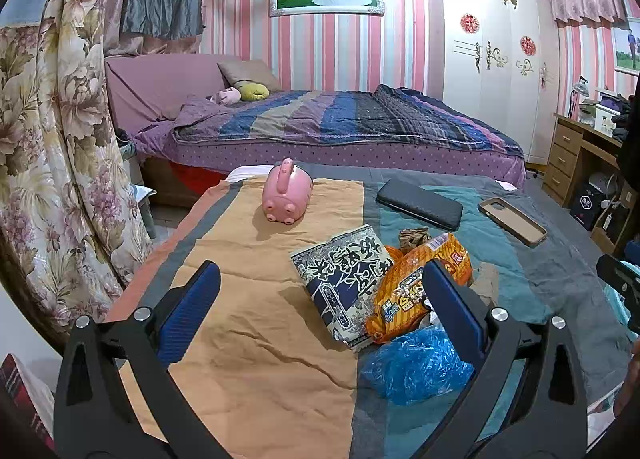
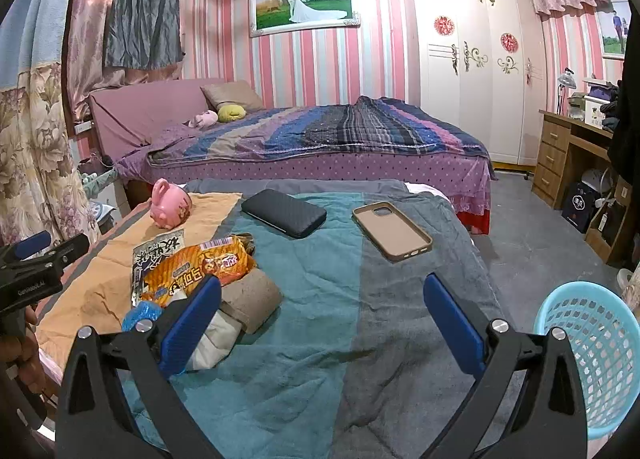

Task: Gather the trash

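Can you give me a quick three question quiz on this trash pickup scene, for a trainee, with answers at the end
1. True or false: the left gripper is already holding a wrapper.
2. Which item is not trash: A) orange snack wrapper B) blue plastic bag C) pink piggy bank?
3. Fill in: the light blue basket sits off the table's ____ side in the right wrist view.

Key: 1 false, both grippers are open and empty, the right gripper too. 2 C. 3 right.
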`<state>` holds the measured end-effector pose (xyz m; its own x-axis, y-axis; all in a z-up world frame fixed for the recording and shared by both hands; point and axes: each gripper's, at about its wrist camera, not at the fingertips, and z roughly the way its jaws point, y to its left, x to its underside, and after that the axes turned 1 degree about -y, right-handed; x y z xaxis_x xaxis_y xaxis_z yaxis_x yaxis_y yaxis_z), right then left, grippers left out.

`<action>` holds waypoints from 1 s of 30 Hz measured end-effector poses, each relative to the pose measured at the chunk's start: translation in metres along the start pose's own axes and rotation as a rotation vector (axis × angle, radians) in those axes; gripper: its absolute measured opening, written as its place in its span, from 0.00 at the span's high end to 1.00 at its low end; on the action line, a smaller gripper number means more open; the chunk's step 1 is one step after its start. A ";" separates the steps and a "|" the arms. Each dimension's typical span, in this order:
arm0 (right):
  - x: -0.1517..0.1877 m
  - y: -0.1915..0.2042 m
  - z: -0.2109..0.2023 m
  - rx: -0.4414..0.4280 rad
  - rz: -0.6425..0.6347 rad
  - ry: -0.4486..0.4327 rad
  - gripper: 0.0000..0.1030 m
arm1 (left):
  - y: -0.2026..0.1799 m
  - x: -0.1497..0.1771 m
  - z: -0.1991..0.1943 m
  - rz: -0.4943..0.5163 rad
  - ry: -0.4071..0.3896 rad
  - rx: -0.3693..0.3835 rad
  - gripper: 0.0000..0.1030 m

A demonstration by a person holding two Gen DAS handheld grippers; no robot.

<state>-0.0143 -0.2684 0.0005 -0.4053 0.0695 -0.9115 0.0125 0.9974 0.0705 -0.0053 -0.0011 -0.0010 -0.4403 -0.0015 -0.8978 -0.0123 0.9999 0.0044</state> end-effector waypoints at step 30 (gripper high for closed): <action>-0.001 0.002 0.001 0.000 -0.007 -0.002 0.04 | 0.007 0.001 0.002 -0.014 0.015 -0.017 0.05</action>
<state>-0.0135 -0.2668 0.0009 -0.4037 0.0623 -0.9128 0.0094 0.9979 0.0640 -0.0040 0.0063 -0.0031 -0.4531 -0.0159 -0.8913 -0.0339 0.9994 -0.0006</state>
